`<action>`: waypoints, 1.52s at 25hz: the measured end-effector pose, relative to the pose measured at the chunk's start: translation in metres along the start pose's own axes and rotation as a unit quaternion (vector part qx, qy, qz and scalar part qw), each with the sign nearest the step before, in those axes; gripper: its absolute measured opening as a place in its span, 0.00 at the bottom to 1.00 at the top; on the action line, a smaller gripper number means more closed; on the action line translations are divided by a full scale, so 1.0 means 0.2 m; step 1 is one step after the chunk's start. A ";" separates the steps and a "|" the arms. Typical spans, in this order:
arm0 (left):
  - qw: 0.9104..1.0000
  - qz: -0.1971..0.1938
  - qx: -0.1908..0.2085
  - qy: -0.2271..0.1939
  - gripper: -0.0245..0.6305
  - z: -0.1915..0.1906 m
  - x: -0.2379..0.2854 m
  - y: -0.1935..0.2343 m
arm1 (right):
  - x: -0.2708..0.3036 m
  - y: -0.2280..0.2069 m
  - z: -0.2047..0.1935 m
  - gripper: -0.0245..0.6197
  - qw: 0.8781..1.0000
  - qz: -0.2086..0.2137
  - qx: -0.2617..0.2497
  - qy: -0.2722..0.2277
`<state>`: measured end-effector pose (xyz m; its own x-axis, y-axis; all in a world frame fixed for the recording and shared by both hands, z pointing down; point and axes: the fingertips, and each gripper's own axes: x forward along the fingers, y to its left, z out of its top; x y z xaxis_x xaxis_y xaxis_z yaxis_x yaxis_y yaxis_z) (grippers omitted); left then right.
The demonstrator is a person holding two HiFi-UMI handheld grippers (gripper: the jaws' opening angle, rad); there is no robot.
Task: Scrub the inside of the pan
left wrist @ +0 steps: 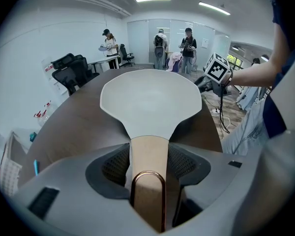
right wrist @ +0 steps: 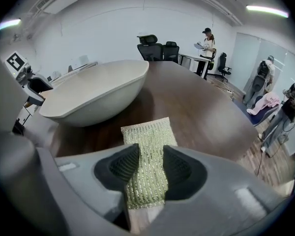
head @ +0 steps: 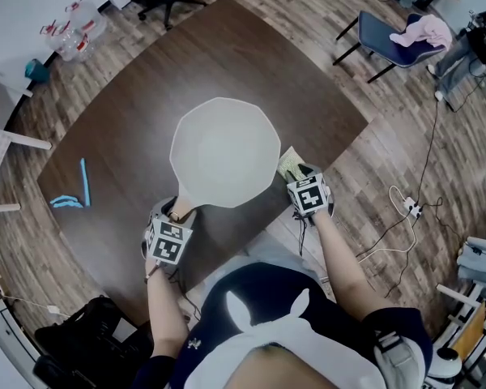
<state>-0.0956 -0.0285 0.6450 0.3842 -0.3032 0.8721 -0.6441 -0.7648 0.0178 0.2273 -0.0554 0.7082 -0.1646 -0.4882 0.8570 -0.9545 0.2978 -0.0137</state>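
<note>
A white, many-sided pan (head: pixel 225 152) rests on the dark brown table (head: pixel 121 128). Its tan handle (left wrist: pixel 148 154) points toward me. My left gripper (head: pixel 175 217) sits at the table's near edge, and the handle fills the gap between its dark pads (left wrist: pixel 115 163). In the left gripper view (left wrist: pixel 149 154) it is shut on that handle. Right of the pan lies a green mesh sponge (head: pixel 288 164). My right gripper (head: pixel 298 181) is over its near end. In the right gripper view (right wrist: pixel 150 163), the sponge (right wrist: pixel 147 134) is caught between both pads, and the pan (right wrist: pixel 93 95) stands just left of it.
Blue strips (head: pixel 74 191) lie on the table's left part. A chair with pink cloth (head: pixel 401 35) stands on the wood floor at the back right. A power strip with cables (head: pixel 411 209) lies right of me. Several people (left wrist: pixel 160 43) stand far across the room.
</note>
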 end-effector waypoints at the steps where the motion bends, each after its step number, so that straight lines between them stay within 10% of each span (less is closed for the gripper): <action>1: 1.000 0.000 0.000 0.001 0.42 0.00 0.00 0.00 | 0.00 0.00 0.00 0.27 1.000 0.003 -0.001 0.007; 13: 1.000 0.000 0.007 0.002 0.42 0.00 0.00 0.00 | -0.01 0.00 0.00 0.05 1.000 0.016 -0.007 0.016; 38: 1.000 -0.021 0.018 0.003 0.38 -0.01 -0.02 -0.01 | -0.42 -0.01 0.37 0.05 0.990 0.022 0.055 -0.131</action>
<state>-0.0969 -0.0255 0.6423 0.4062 -0.2676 0.8737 -0.6038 -0.7963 0.0369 0.2240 -0.0759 0.5984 -0.2524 -0.6768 0.6915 -0.9638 0.2396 -0.1173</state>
